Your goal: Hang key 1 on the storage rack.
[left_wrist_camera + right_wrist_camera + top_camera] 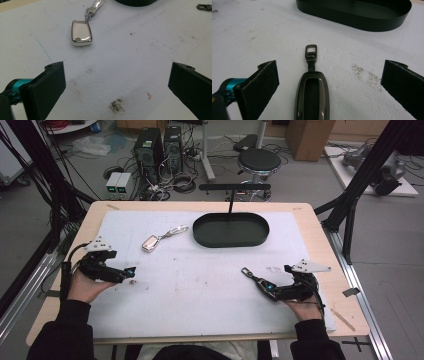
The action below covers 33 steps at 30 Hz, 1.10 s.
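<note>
High view: left gripper [131, 272] near left on white mat [200, 285], spread, empty; silver key fob [150, 243] farther off, toward black oval tray [231, 230]. Right gripper [260, 282] near right, dark key fob [248, 272] at its tip.

Left gripper view: jaws wide apart, silver key fob [81, 33] ahead, untouched.

Right gripper view: jaws spread either side of dark key fob [312, 95], not yet pinching. Likely step: grasp before tray [362, 22]. Next: close squarely on fob body.

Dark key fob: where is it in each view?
High view: dark key fob lower right, at the right gripper.
Left gripper view: its loop end at the top right corner.
Right gripper view: bottom centre, between open fingers.
Shared landmark: black oval tray.
</note>
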Tool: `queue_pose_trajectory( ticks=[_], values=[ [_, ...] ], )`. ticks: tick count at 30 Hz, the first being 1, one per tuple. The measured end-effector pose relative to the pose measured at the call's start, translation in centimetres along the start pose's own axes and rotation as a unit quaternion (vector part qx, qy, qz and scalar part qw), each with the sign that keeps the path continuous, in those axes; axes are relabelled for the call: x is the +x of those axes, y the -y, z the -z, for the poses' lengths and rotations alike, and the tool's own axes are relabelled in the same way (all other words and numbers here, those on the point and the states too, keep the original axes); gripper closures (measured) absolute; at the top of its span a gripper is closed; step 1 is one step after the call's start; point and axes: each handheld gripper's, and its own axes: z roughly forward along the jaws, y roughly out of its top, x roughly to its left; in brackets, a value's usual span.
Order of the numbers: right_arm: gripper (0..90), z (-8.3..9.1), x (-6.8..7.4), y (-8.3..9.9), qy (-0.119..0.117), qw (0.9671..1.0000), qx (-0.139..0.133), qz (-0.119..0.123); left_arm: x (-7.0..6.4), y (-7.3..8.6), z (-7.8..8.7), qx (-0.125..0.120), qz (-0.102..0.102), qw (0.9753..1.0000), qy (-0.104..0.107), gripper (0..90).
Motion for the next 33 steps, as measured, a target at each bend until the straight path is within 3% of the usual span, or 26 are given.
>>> queue_pose_trajectory(
  ticks=[12,26,33],
  values=[
    [0.7,-0.1,0.0,0.2,0.001,1.0,0.006,-0.002,0.7,-2.9,-2.3,0.022,-0.009,0.9997,0.006,1.8],
    [0.7,-0.3,0.1,0.2,-0.003,1.0,0.008,-0.001,1.5,-6.2,-4.0,0.025,-0.029,0.9992,0.015,1.9],
    [0.7,-0.4,0.2,0.2,-0.006,0.9999,0.013,0.002,2.3,-7.4,-7.0,0.055,-0.027,0.9979,0.023,1.9]
  ],
)
